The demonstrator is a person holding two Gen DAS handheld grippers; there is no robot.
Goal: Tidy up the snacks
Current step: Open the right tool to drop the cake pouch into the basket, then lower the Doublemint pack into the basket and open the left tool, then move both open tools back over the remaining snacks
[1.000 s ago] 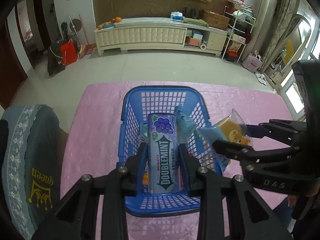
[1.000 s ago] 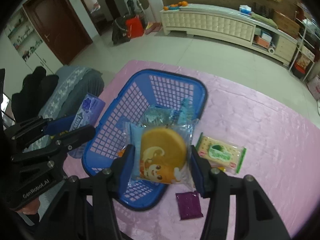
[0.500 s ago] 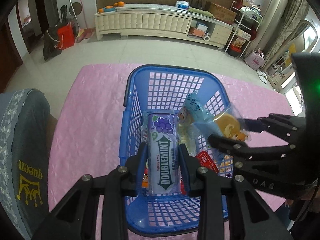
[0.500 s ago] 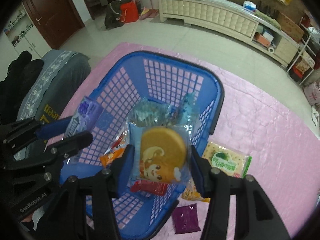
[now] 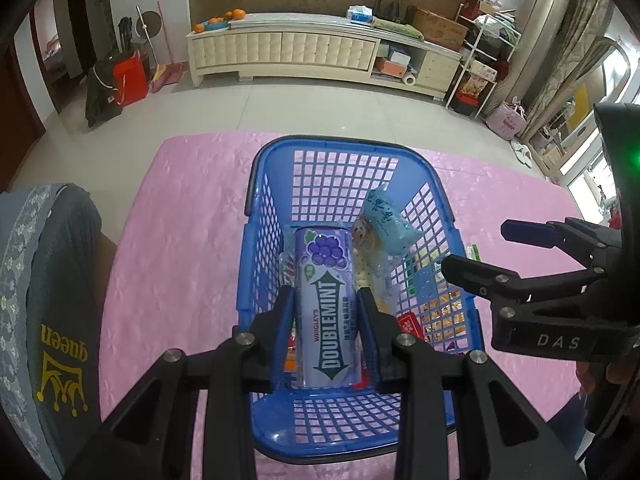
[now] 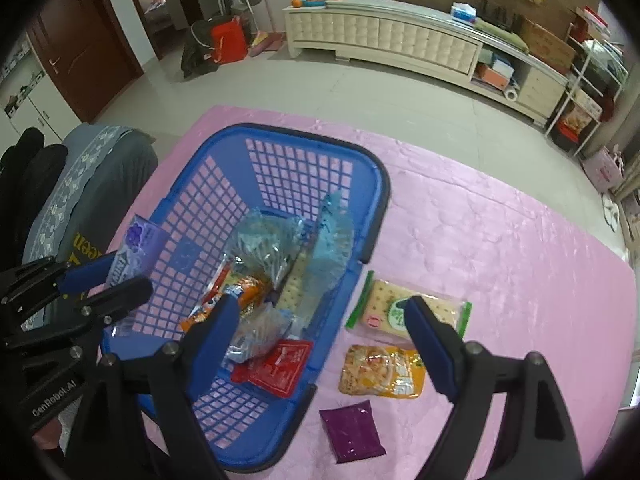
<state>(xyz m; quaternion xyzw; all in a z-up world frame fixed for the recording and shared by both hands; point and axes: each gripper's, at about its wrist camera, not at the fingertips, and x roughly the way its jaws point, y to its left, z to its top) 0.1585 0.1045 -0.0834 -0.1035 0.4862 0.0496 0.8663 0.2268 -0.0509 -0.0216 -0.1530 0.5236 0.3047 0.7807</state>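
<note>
A blue plastic basket (image 5: 340, 144) (image 6: 304, 132) stands on the pink table. My left gripper (image 5: 324, 296) is shut on a purple Doublemint gum pack (image 5: 326, 312) (image 6: 138, 248), held over the basket's inside. My right gripper (image 6: 322, 308) (image 5: 478, 246) hangs over the basket's right rim; its jaws are opening and nothing is between them. Under its left finger lies a blurred clear packet (image 6: 258, 330). The basket also holds a red sachet (image 6: 280, 368), an orange pack (image 6: 240, 296) and a light blue pack (image 6: 332, 248).
On the pink cloth (image 6: 500, 260) right of the basket lie a green-and-white cracker pack (image 6: 404, 312), a yellow snack bag (image 6: 380, 372) and a purple sachet (image 6: 352, 436). A grey chair back marked "queen" (image 5: 48, 320) stands at the table's left side.
The right gripper's jaws have spread and the round cake packet they held is gone from between them. The left gripper with the gum pack sank a little over the basket.
</note>
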